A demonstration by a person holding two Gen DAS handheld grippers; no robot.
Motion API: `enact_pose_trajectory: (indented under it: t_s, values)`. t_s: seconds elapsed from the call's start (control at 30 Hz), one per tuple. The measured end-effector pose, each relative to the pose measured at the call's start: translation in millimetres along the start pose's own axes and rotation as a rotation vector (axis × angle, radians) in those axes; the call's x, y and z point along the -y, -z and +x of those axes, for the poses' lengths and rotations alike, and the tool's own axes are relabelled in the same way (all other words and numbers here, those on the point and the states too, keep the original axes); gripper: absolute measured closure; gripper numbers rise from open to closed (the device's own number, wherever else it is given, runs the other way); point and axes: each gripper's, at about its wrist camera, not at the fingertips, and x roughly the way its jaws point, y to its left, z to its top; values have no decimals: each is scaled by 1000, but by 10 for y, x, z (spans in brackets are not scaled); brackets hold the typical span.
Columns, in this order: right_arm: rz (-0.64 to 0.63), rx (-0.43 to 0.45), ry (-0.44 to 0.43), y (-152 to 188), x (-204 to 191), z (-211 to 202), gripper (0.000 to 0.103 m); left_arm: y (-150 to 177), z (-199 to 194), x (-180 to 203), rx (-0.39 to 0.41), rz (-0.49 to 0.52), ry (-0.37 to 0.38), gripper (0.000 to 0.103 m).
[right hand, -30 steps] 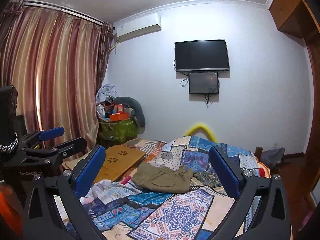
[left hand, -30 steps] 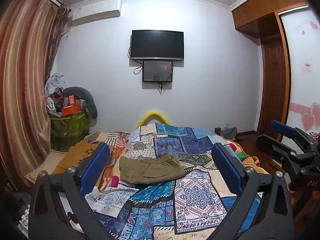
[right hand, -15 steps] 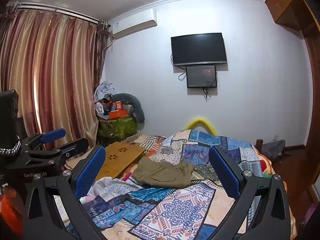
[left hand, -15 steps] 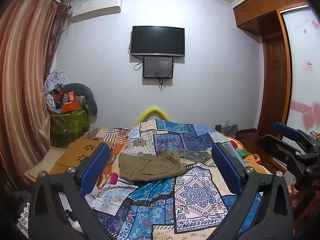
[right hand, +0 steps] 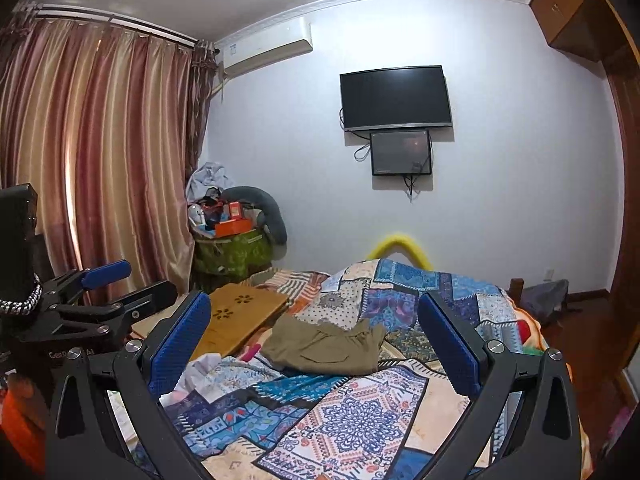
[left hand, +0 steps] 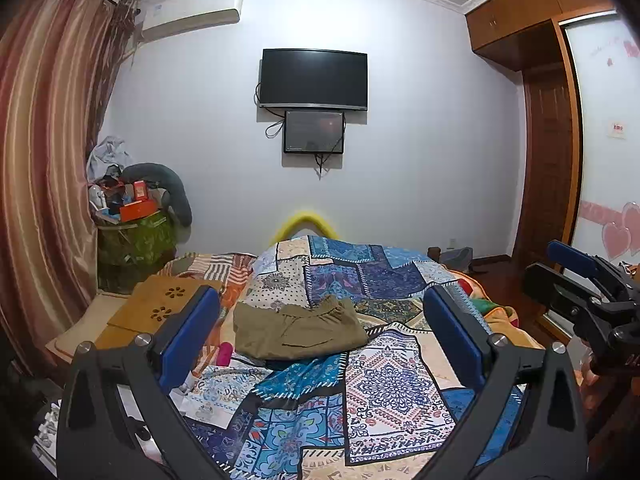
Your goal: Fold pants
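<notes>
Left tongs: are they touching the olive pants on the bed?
Apart. In the left wrist view, the left tongs stand open and well back from the folded pants, with patterned bedspread visible between.

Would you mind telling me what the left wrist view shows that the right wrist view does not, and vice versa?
Only the left wrist view shows the white wardrobe door with pink hearts and the right gripper seen from outside. Only the right wrist view shows the left gripper from outside and the curtain rail. Both share the folded olive-green pants on the patchwork quilt, the black wall television and the wooden lap desk.
</notes>
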Motion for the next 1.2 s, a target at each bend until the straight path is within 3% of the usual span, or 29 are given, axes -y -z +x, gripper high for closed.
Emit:
enact_pose_trajectory:
  t_s: [1.2]
  values:
    - [2,-7,0,15,-9,25,0,18,-50,139,10,40,10,0]
